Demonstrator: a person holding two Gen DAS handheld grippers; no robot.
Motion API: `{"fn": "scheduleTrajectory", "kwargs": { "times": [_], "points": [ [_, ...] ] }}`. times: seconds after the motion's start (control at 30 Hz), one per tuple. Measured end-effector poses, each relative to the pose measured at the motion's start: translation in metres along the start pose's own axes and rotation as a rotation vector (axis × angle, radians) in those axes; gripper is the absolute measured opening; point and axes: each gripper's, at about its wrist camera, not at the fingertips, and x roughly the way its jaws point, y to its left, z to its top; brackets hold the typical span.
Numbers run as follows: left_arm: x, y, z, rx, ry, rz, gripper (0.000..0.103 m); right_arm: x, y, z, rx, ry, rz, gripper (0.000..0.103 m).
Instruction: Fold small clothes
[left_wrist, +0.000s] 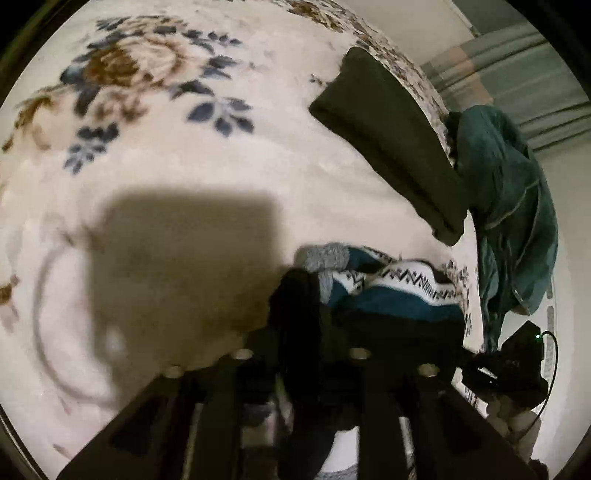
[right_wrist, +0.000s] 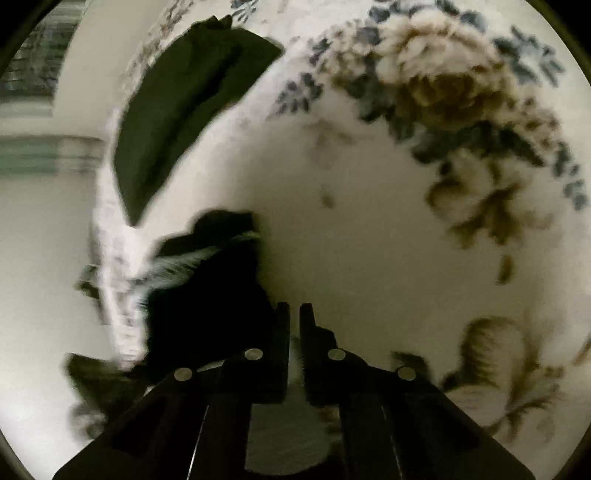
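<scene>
Patterned knit garment (left_wrist: 391, 291), teal with white zigzag bands and grey trim, lies bunched near the edge of the floral bedspread (left_wrist: 207, 155), directly at the fingertips of the left gripper (left_wrist: 314, 295). It does not look folded yet; judged from its crumpled lie, its folding is at an early stage. A dark green cloth (left_wrist: 388, 136) lies flat and elongated along the same edge of the bedspread, further from the gripper, and appears already folded. A teal garment (left_wrist: 513, 206) hangs off that edge, apparently awaiting its turn.

Left gripper: its jaws stand partly apart with the knit garment's fabric at or between the tips; whether the pads actually press on the cloth cannot be told, as its fingers merge with dark fabric and shadow.

Right gripper (right_wrist: 293, 314): clenched almost fully, only a narrow slit between the fingers, nothing held. In its view the knit garment (right_wrist: 207, 269) shows as a dark mass with a white band, just to the left of the fingers.

Both views are motion-blurred. The right gripper's body (left_wrist: 506, 365) is cut off at the frame margin.
</scene>
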Motion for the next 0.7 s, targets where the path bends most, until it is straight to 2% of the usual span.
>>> {"fn": "scheduleTrajectory", "kwargs": {
  "times": [0.03, 0.07, 0.1, 0.13, 0.17, 0.2, 0.23, 0.27, 0.3, 0.37, 0.43, 0.5, 0.53, 0.57, 0.6, 0.67, 0.7],
  "points": [
    [-0.002, -0.004, 0.003, 0.012, -0.012, -0.018, 0.045, -0.001, 0.001, 0.004, -0.001, -0.004, 0.023, 0.022],
    [0.003, -0.003, 0.005, 0.017, -0.015, -0.029, 0.066, -0.003, 0.005, 0.009, -0.012, -0.019, 0.038, 0.035],
    [0.012, -0.004, 0.007, 0.017, -0.004, -0.032, 0.067, -0.003, 0.010, 0.014, -0.027, -0.033, 0.054, 0.066],
    [0.022, -0.006, 0.009, 0.014, 0.019, -0.033, 0.067, 0.003, 0.017, 0.019, -0.041, -0.029, 0.065, 0.077],
    [0.030, -0.007, 0.011, 0.013, 0.017, -0.027, 0.058, 0.011, 0.022, 0.024, -0.045, -0.003, 0.074, 0.077],
    [0.032, -0.010, 0.011, 0.017, -0.002, -0.019, 0.015, 0.022, 0.024, 0.029, -0.038, 0.029, 0.072, 0.076],
    [0.035, -0.013, 0.014, 0.022, -0.003, -0.006, 0.012, 0.037, 0.026, 0.034, -0.025, 0.085, 0.058, 0.075],
    [0.035, -0.015, 0.016, 0.022, -0.005, -0.011, 0.012, 0.044, 0.026, 0.036, -0.016, 0.108, 0.051, 0.064],
    [0.031, -0.015, 0.018, 0.016, -0.020, -0.021, 0.012, 0.049, 0.027, 0.037, -0.015, 0.098, 0.044, 0.010],
    [0.023, -0.010, 0.022, -0.027, -0.044, -0.060, 0.011, 0.045, 0.031, 0.036, -0.030, 0.041, -0.004, 0.007],
    [0.024, -0.005, 0.030, -0.050, -0.044, -0.060, 0.011, 0.028, 0.032, 0.040, 0.001, -0.044, 0.025, 0.006],
    [0.035, 0.004, 0.039, -0.044, -0.017, -0.025, 0.011, 0.020, 0.031, 0.043, 0.002, -0.073, 0.018, 0.005],
    [0.043, 0.011, 0.044, -0.054, -0.008, 0.021, 0.009, 0.026, 0.031, 0.047, -0.007, -0.057, -0.003, 0.005],
    [0.047, 0.014, 0.047, -0.068, 0.003, 0.045, 0.000, 0.033, 0.029, 0.049, 0.002, -0.044, -0.027, 0.005],
    [0.048, 0.016, 0.050, -0.079, 0.025, 0.037, 0.006, 0.039, 0.028, 0.051, 0.016, -0.031, -0.041, 0.005],
    [0.039, 0.011, 0.053, -0.077, 0.056, 0.041, 0.009, 0.053, 0.030, 0.054, 0.037, 0.020, -0.046, 0.009],
    [0.028, -0.001, 0.049, -0.024, 0.048, 0.040, 0.019, 0.049, 0.028, 0.052, 0.037, 0.025, -0.045, 0.020]
  ]
}}
